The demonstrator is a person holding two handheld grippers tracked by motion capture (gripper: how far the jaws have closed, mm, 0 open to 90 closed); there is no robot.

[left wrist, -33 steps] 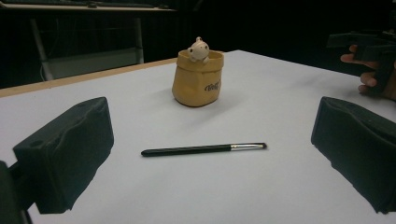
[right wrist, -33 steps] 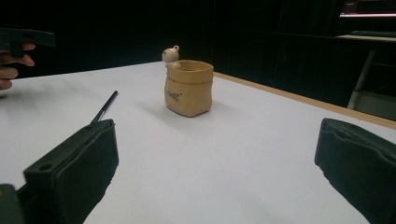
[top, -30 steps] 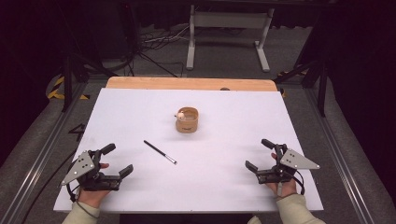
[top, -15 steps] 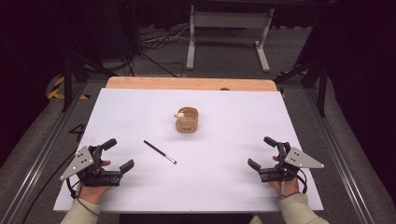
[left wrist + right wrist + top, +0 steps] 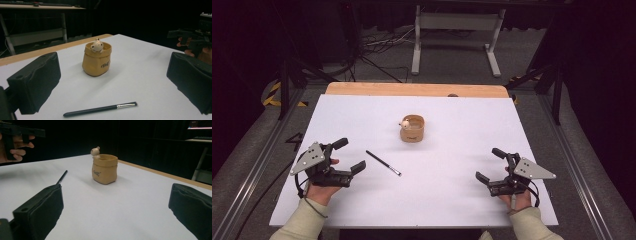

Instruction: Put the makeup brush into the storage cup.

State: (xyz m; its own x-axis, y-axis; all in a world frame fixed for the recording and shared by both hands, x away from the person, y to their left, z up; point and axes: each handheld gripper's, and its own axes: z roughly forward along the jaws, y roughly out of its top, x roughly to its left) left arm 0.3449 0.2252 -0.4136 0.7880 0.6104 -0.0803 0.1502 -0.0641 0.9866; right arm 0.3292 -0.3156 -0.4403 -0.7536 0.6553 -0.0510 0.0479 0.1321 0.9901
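A small tan sack-shaped pot (image 5: 412, 130) (image 5: 97, 60) (image 5: 104, 169) with a little white bear figure on its rim stands upright mid-table. A thin black brush (image 5: 383, 163) (image 5: 100, 109) (image 5: 61, 177) with a silver ferrule lies flat on the white table, between the pot and my left gripper. My left gripper (image 5: 349, 156) is at the front left, open and holding nothing, close to the brush's near end. At the front right my right gripper (image 5: 491, 164) rests open, nothing between its jaws.
The white tabletop (image 5: 462, 120) has a wooden strip (image 5: 412, 90) along its far edge. Beyond it stand a metal frame (image 5: 454, 30) and floor cables. Dark rails run along both sides of the table.
My left gripper has shifted slightly right and forward toward the brush. The right gripper has drifted a little right. Pot and brush have not moved.
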